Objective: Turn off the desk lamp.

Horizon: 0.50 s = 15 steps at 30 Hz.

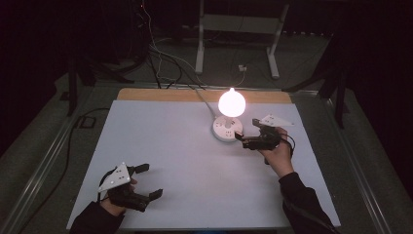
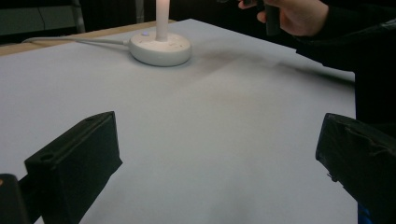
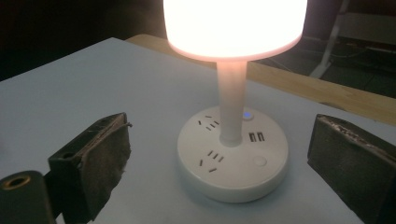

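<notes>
On the pale surface [image 1: 170, 146] a lit lamp [image 1: 230, 114] (round white socket base) stands right of centre, the right claw [image 1: 246, 136] spread apart beside it, the left claw [image 1: 148, 181] also apart, near the front-left corner.

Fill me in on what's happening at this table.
A person holds a hand-held gripper in each hand over a white table. The right hand-held gripper sits beside the round base of a lit lamp, jaws open and facing it but not touching. The left hand-held gripper rests near the table's front left, open and holding nothing. The lamp's cable runs off the back edge.
</notes>
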Tool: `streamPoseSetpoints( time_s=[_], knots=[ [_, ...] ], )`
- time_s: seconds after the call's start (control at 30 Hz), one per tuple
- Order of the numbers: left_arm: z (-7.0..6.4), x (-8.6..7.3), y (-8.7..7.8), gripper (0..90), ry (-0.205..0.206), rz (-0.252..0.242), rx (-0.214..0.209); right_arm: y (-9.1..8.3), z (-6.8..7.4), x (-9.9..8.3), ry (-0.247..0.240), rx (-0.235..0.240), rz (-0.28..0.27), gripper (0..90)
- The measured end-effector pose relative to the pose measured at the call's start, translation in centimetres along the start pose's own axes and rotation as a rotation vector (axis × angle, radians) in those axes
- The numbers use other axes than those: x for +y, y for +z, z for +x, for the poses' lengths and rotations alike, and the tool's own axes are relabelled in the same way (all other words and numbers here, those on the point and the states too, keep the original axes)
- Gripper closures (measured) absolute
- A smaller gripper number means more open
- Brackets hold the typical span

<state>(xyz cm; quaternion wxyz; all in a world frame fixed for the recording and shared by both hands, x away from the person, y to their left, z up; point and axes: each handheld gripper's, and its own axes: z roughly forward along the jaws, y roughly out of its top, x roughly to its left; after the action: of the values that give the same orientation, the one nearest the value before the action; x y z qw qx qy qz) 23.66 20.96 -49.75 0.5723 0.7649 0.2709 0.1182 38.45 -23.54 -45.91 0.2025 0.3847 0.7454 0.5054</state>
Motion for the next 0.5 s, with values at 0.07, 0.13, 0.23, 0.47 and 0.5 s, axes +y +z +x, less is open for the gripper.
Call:
streamPoseSetpoints(
  time_s=[0.07, 0.13, 0.23, 0.47, 0.5],
  knots=[
    [0.0, 0.0, 0.0, 0.4, 0.002, 0.002, 0.001, 0.3, -0.3, 0.0, 0.025, -0.008, 0.000, 15.1],
    [0.0, 0.0, 0.0, 0.4, 0.002, 0.002, 0.001, 0.6, -0.5, 0.0, 0.042, -0.013, 0.004, 17.5],
    [0.0, 0.0, 0.0, 0.4, 0.000, 0.000, -0.001, 1.1, -0.8, 0.0, 0.051, -0.028, 0.017, 21.8],
    [0.0, 0.0, 0.0, 0.4, -0.001, -0.001, -0.002, 2.1, -1.6, -0.2, 0.082, -0.062, 0.037, 36.1],
    [0.0, 0.0, 0.0, 0.4, -0.001, 0.000, -0.002, 2.3, -1.8, -0.3, 0.101, -0.073, 0.045, 46.4]
  ],
)
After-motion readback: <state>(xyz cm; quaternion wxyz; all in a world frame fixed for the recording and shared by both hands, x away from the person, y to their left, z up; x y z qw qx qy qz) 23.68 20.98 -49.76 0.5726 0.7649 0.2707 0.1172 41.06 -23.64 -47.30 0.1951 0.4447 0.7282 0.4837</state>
